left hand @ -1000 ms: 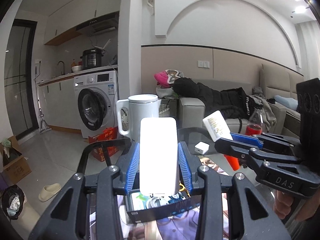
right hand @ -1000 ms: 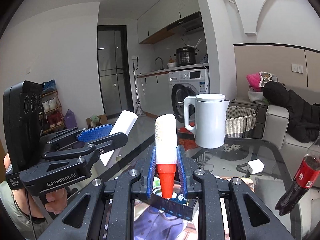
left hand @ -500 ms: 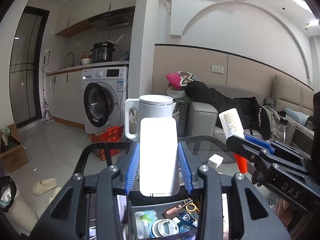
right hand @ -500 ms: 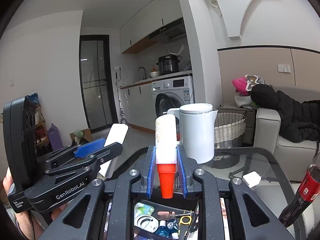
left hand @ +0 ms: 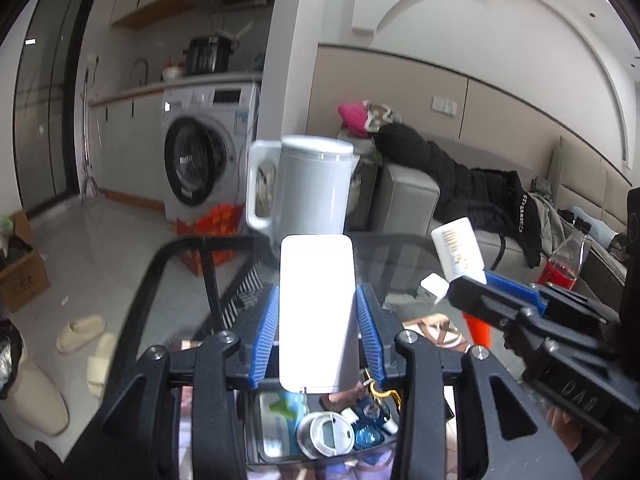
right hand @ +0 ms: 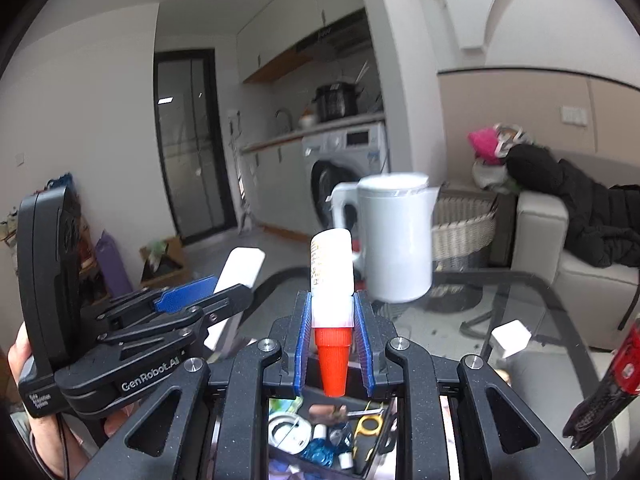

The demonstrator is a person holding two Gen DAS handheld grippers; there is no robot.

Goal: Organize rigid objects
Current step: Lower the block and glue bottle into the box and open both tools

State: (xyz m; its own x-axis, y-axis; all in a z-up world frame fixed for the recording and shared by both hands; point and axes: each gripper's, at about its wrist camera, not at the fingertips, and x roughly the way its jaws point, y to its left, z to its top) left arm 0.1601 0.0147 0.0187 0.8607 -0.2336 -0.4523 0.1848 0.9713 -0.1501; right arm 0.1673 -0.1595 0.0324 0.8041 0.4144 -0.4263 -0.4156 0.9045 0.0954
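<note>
My left gripper is shut on a white rectangular block, held upright above a dark open box of small items. My right gripper is shut on a white tube with an orange cap, cap pointing down, above the same box. The right gripper and its tube also show in the left wrist view. The left gripper and its block show in the right wrist view.
A white kettle stands at the far edge of the glass table. A small white charger cube and a red-labelled cola bottle are on the right. A sofa with clothes lies beyond.
Both grippers have lifted with their objects and now look down more steeply, so the box with its contents has come into view below the fingers.
</note>
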